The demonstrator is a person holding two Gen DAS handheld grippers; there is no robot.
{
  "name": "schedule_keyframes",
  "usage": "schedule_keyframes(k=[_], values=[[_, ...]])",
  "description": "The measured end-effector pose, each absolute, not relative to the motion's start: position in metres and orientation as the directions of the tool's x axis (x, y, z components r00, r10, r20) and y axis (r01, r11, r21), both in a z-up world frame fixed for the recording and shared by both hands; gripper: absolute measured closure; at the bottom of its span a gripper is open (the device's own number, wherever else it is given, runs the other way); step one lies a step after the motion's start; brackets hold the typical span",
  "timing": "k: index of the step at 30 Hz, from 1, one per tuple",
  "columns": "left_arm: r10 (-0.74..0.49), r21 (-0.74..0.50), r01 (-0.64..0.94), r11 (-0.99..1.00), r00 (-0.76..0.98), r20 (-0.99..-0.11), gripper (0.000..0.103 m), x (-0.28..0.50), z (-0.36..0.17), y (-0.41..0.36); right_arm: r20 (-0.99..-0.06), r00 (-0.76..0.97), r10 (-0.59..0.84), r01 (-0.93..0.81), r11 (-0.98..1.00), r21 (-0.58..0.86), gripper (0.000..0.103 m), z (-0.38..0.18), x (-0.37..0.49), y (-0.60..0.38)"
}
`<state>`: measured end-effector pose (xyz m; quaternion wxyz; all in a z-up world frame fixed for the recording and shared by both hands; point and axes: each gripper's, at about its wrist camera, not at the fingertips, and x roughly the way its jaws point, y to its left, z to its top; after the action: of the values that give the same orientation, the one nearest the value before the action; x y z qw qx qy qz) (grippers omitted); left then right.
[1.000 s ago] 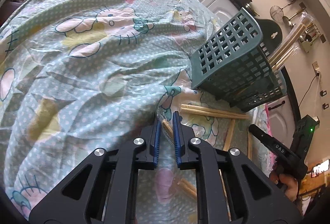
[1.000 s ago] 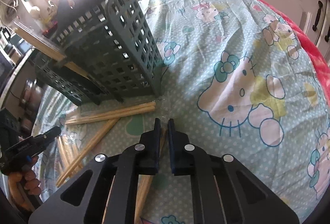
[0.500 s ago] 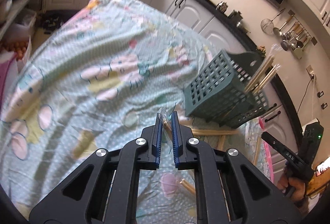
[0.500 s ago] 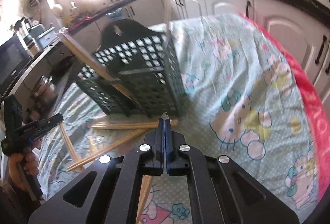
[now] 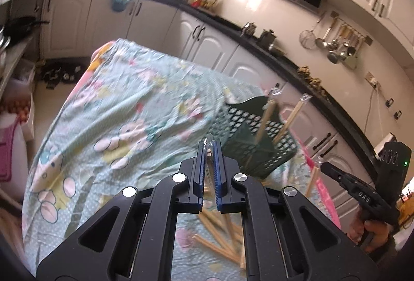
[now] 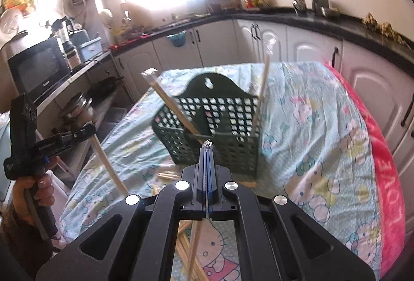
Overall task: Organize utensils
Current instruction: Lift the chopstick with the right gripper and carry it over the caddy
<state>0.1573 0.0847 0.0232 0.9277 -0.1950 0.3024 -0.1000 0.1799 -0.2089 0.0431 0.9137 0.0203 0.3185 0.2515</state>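
Observation:
In the left wrist view my left gripper (image 5: 208, 146) has its jaws closing tight on a plastic-wrapped chopstick pair (image 5: 208, 177), lifted above the table. My right gripper (image 6: 207, 149) is shut on another wrapped pair (image 6: 194, 242), which hangs down beneath it. The green lattice basket (image 6: 220, 149) stands on the tablecloth ahead of both grippers, with two wrapped pairs (image 6: 176, 110) leaning in it. Loose chopsticks (image 5: 220, 237) lie on the cloth below. Each view shows the other gripper: the left gripper (image 6: 90, 129) with its pair (image 6: 108, 167), and the right gripper (image 5: 323, 165).
A cartoon-print tablecloth (image 5: 124, 110) covers the table, with a pink blanket (image 6: 385, 177) along its right edge. White kitchen cabinets (image 6: 310, 50) and a dark counter surround it. A person's hand (image 6: 38, 185) grips the left tool's handle.
Both grippers have risen from the cloth, each carrying a chopstick pair. The right jaws closed fully on theirs. The basket now appears lower and farther off, with more of the kitchen in view.

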Motion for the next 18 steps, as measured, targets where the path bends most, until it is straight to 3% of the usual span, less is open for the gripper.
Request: schedule_keyframes(k=[18], values=[[-0.381,-0.364,0.239,0.900,0.836,-0.395,0.100,0.145,0.100,0.031,-0.438,0.737,0.515,-0.520,0.846,0.118,0.102,0.098,0.154,-0.203]])
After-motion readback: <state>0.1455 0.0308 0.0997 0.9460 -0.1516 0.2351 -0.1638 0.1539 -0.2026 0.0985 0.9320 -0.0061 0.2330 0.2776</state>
